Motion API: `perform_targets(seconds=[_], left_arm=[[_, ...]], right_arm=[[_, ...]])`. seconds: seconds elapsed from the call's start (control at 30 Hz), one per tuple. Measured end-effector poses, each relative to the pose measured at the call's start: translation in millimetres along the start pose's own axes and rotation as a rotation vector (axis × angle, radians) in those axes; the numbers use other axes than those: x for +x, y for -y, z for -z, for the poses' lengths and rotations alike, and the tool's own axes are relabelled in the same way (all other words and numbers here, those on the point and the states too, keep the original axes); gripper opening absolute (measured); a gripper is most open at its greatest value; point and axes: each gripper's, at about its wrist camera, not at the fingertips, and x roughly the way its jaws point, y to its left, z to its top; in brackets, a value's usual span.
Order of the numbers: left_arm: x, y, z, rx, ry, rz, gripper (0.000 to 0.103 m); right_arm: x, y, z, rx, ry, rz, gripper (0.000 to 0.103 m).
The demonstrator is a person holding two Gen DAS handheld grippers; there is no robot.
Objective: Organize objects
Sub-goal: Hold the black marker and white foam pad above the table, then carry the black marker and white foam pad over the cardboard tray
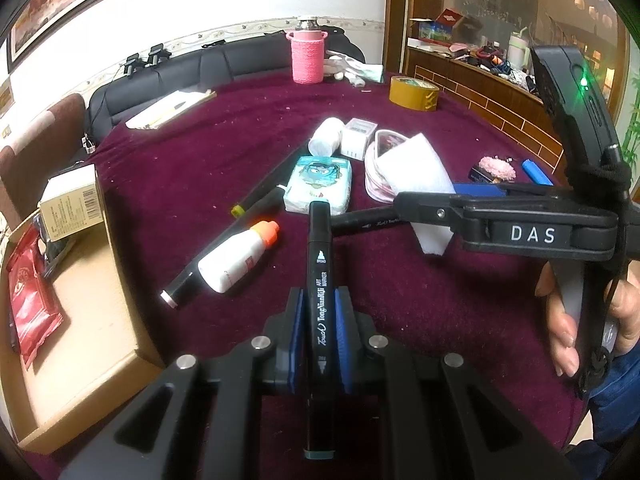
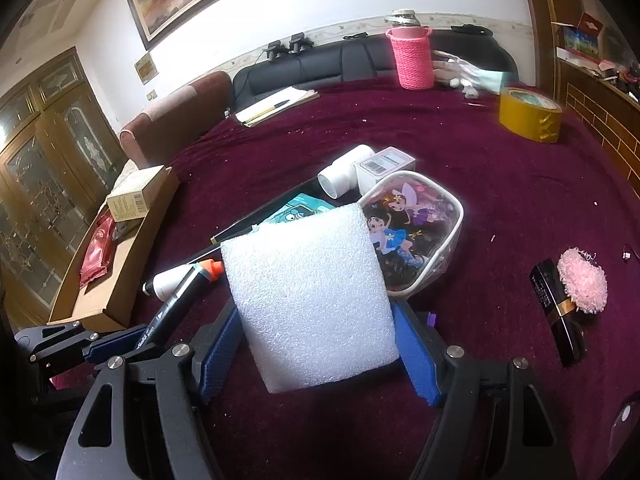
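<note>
My left gripper is clamped on a black art marker reading "Touch TongNanRiJi"; my right gripper holds a white foam block between wide jaws. Left of both, the cardboard tray holds only a red packet and a small box. Ahead, glue bottle, tissue pack and cartoon pouch remain, so I judge it early.

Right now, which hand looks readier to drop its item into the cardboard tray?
Probably the left. Its tongs are shut on the black marker, with the cardboard tray close on that side. The right tongs hold the white foam block, farther from it.
</note>
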Motion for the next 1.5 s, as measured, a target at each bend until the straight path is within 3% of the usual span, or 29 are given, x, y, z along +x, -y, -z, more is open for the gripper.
perform_targets(seconds=[0.8,1.5], left_arm=[[-21.8,-17.4,-0.7,-0.037,0.071,-0.011,0.015],[-67.5,-84.1,8.0,-0.208,0.185,0.014,0.015]], right_arm=[[-10.6,-26.6,2.1,-0.017,0.027,-0.035,0.079],[-25.6,-89.4,-8.9,-0.090,0.028,-0.071,0.079]])
